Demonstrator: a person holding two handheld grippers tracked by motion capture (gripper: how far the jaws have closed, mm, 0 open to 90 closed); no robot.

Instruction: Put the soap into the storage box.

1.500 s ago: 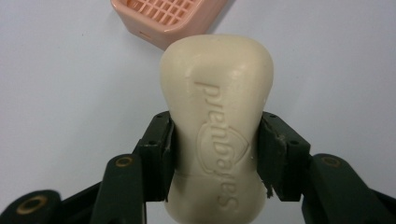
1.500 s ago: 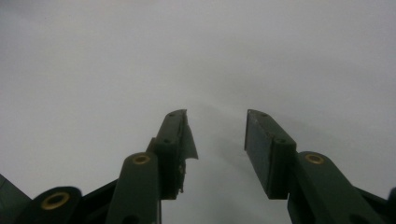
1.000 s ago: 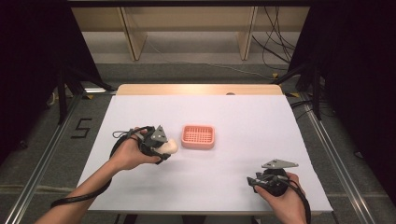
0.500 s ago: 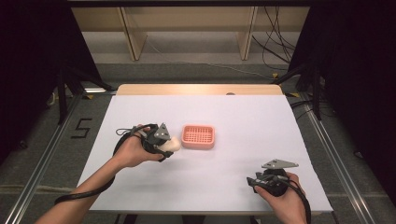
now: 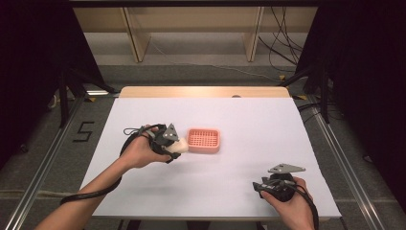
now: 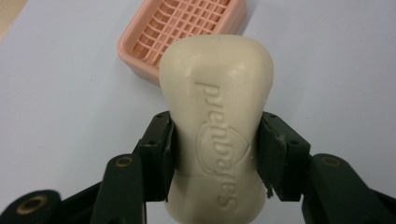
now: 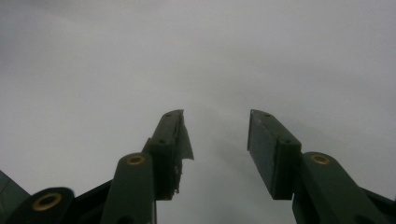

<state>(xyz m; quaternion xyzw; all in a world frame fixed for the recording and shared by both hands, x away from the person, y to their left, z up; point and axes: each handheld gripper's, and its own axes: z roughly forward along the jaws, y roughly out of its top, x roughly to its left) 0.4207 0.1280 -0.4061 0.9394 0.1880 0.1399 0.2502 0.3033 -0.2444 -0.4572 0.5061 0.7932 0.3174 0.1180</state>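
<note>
My left gripper (image 6: pixel 215 122) is shut on a cream bar of soap (image 6: pixel 217 112) with embossed lettering, both pads pressed on its sides. In the high view the left gripper (image 5: pixel 176 144) holds the soap (image 5: pixel 178 144) just left of a pink soap dish (image 5: pixel 204 140) with a grid floor. That dish (image 6: pixel 173 28) lies right behind the soap in the left gripper view. My right gripper (image 5: pixel 258 187) rests at the near right of the table. Seen from its own camera, the right gripper (image 7: pixel 215 122) is open, with nothing but white table between its jaws.
The white table (image 5: pixel 249 120) has a wooden strip along its far edge (image 5: pixel 206 92). Metal rails (image 5: pixel 330 143) run along both sides, and cables (image 5: pixel 282 52) lie on the floor behind. A cable trails from the left gripper off the table's near edge.
My left gripper has carried the soap a little up and to the right, closer to the pink dish. The right gripper has stayed where it was.
</note>
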